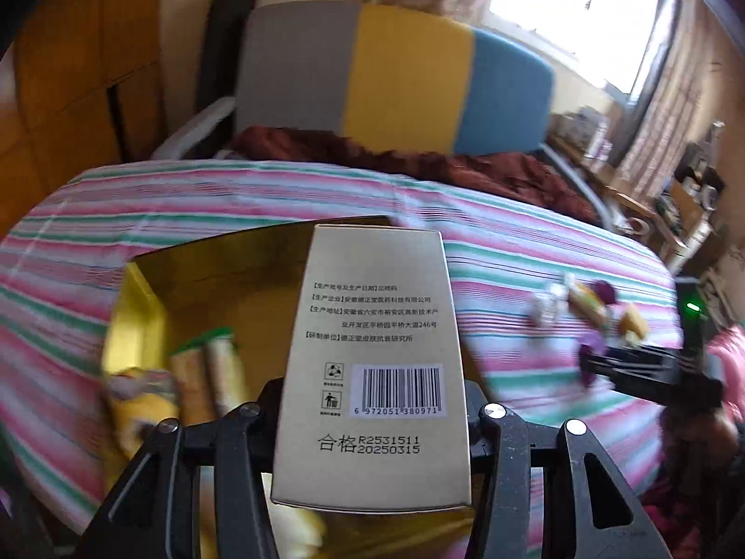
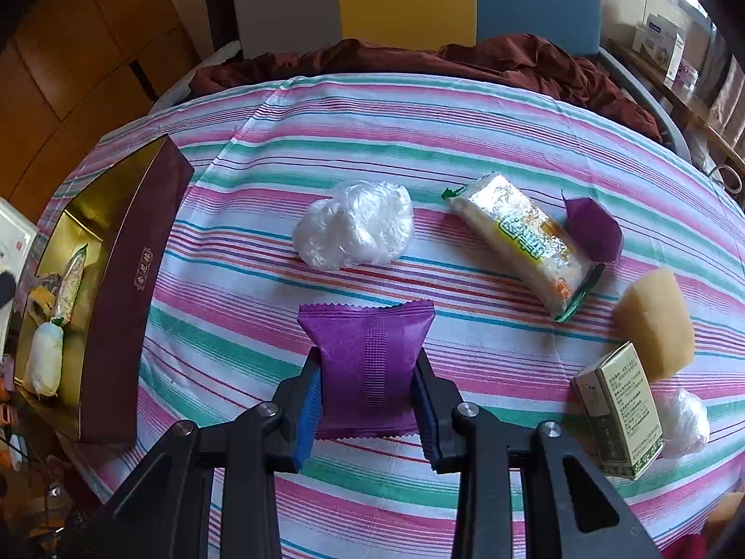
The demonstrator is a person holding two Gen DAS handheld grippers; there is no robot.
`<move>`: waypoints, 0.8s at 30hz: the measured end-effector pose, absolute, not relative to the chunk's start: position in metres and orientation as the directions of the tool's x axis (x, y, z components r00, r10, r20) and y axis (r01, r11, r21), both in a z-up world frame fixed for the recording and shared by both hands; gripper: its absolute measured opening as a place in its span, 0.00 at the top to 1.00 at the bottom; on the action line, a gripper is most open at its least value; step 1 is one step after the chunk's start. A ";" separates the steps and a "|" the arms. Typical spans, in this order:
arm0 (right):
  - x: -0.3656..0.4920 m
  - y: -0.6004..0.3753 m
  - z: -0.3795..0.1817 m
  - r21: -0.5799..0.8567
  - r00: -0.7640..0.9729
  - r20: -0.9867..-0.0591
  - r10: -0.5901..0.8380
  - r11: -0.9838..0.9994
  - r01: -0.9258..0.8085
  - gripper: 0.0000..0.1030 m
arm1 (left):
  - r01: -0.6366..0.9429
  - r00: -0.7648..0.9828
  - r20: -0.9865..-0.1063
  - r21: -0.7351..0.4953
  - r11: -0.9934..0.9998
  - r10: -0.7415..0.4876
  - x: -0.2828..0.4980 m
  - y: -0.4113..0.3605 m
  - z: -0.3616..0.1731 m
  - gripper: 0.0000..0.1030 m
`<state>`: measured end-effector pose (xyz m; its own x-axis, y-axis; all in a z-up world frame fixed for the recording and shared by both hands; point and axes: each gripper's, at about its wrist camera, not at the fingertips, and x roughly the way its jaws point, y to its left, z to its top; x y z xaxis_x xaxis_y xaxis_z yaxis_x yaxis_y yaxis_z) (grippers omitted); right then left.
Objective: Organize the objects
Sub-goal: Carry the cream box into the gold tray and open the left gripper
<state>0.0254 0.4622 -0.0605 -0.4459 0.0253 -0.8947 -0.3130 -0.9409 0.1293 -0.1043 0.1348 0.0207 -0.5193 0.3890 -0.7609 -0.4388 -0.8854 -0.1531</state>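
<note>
Left gripper (image 1: 372,400) clamped on a tan carton (image 1: 372,363), hanging over the gold-lined box (image 1: 139,298). Right gripper (image 2: 368,396) pinching a purple snack packet (image 2: 368,358) above the striped sheet (image 2: 260,340). Could easily squash snacks already inside, or slip out.

This is a bedroom in a home. The bed (image 2: 419,149) is the landmark: it wears a sheet striped in pink, green and white, with a rumpled dark red blanket (image 2: 489,63) at its far end. Behind that stands a padded headboard (image 1: 386,88) in grey, yellow and blue panels. Left of the bed runs orange-brown wooden cabinetry (image 2: 79,46). To its right a bright window (image 1: 577,14) with a patterned curtain (image 1: 670,107) lights a cluttered wooden shelf (image 2: 675,88) bearing boxes.
</note>
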 end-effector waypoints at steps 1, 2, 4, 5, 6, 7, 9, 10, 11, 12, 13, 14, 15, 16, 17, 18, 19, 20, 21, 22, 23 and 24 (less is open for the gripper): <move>0.025 0.461 -0.061 0.125 -0.445 -0.895 0.027 -0.942 -0.310 0.66 | -0.405 -0.521 -0.774 -0.147 -0.903 0.360 -0.116 0.123 0.017 0.51; 0.024 0.460 -0.062 0.121 -0.441 -0.897 0.029 -0.944 -0.307 0.66 | -0.377 -0.518 -0.785 -0.146 -0.915 0.339 -0.125 0.114 0.014 0.51; 0.019 0.456 -0.067 0.114 -0.430 -0.902 0.028 -0.947 -0.301 0.66 | -0.316 -0.503 -0.808 -0.157 -0.936 0.306 -0.144 0.095 0.006 0.51; 0.019 0.455 -0.068 0.108 -0.424 -0.905 0.030 -0.948 -0.298 0.66 | -0.296 -0.491 -0.818 -0.169 -0.940 0.301 -0.154 0.087 0.002 0.51; 0.019 0.454 -0.069 0.102 -0.416 -0.909 0.031 -0.950 -0.294 0.66 | -0.275 -0.489 -0.823 -0.167 -0.947 0.288 -0.161 0.081 -0.002 0.51; 0.019 0.453 -0.071 0.097 -0.407 -0.913 0.031 -0.952 -0.291 0.66 | -0.254 -0.489 -0.833 -0.149 -0.956 0.260 -0.169 0.077 -0.007 0.51; 0.018 0.451 -0.072 0.085 -0.404 -0.914 0.038 -0.955 -0.283 0.66 | -0.235 -0.473 -0.850 -0.132 -0.963 0.232 -0.182 0.072 -0.016 0.51; 0.019 0.450 -0.072 0.088 -0.405 -0.914 0.034 -0.956 -0.279 0.66 | -0.222 -0.469 -0.857 -0.121 -0.967 0.215 -0.188 0.070 -0.021 0.51; 0.019 0.450 -0.072 0.088 -0.404 -0.914 0.033 -0.957 -0.278 0.66 | -0.215 -0.467 -0.861 -0.108 -0.971 0.200 -0.194 0.069 -0.025 0.51; 0.019 0.450 -0.072 0.087 -0.404 -0.914 0.033 -0.957 -0.276 0.66 | -0.207 -0.465 -0.867 -0.092 -0.974 0.180 -0.199 0.068 -0.029 0.51; 0.019 0.450 -0.072 0.087 -0.404 -0.914 0.033 -0.958 -0.275 0.66 | -0.184 -0.459 -0.875 -0.077 -0.980 0.155 -0.205 0.067 -0.031 0.51; 0.019 0.450 -0.072 0.087 -0.403 -0.915 0.032 -0.958 -0.274 0.66 | -0.173 -0.455 -0.878 -0.077 -0.982 0.149 -0.210 0.065 -0.033 0.51; 0.019 0.451 -0.073 0.087 -0.403 -0.915 0.032 -0.958 -0.273 0.66 | -0.172 -0.454 -0.878 -0.077 -0.982 0.149 -0.214 0.064 -0.035 0.51; 0.019 0.451 -0.073 0.088 -0.403 -0.915 0.031 -0.958 -0.273 0.66 | -0.171 -0.460 -0.877 -0.067 -0.983 0.140 -0.220 0.065 -0.036 0.51; 0.020 0.451 -0.072 0.087 -0.403 -0.915 0.031 -0.959 -0.271 0.66 | -0.161 -0.468 -0.875 -0.054 -0.985 0.125 -0.223 0.065 -0.037 0.51; 0.020 0.451 -0.073 0.087 -0.403 -0.915 0.030 -0.959 -0.270 0.66 | -0.149 -0.473 -0.874 -0.046 -0.988 0.112 -0.227 0.064 -0.038 0.51; 0.019 0.451 -0.073 0.086 -0.402 -0.915 0.031 -0.959 -0.269 0.66 | -0.140 -0.475 -0.874 -0.044 -0.989 0.106 -0.231 0.063 -0.040 0.51; 0.019 0.450 -0.073 0.084 -0.402 -0.915 0.032 -0.960 -0.268 0.66 | -0.134 -0.470 -0.877 -0.046 -0.990 0.104 -0.235 0.062 -0.043 0.50; 0.019 0.450 -0.073 0.085 -0.402 -0.915 0.031 -0.960 -0.268 0.66 | -0.130 -0.459 -0.882 -0.048 -0.990 0.103 -0.237 0.061 -0.046 0.48; 0.018 0.450 -0.073 0.086 -0.402 -0.915 0.030 -0.959 -0.268 0.66 | -0.124 -0.447 -0.888 -0.054 -0.991 0.104 -0.239 0.060 -0.047 0.47; 0.018 0.450 -0.073 0.087 -0.402 -0.915 0.029 -0.959 -0.269 0.66 | -0.117 -0.442 -0.890 -0.067 -0.991 0.112 -0.238 0.058 -0.048 0.45; 0.018 0.450 -0.074 0.088 -0.402 -0.915 0.029 -0.959 -0.268 0.66 | -0.112 -0.446 -0.887 -0.078 -0.991 0.120 -0.237 0.055 -0.047 0.44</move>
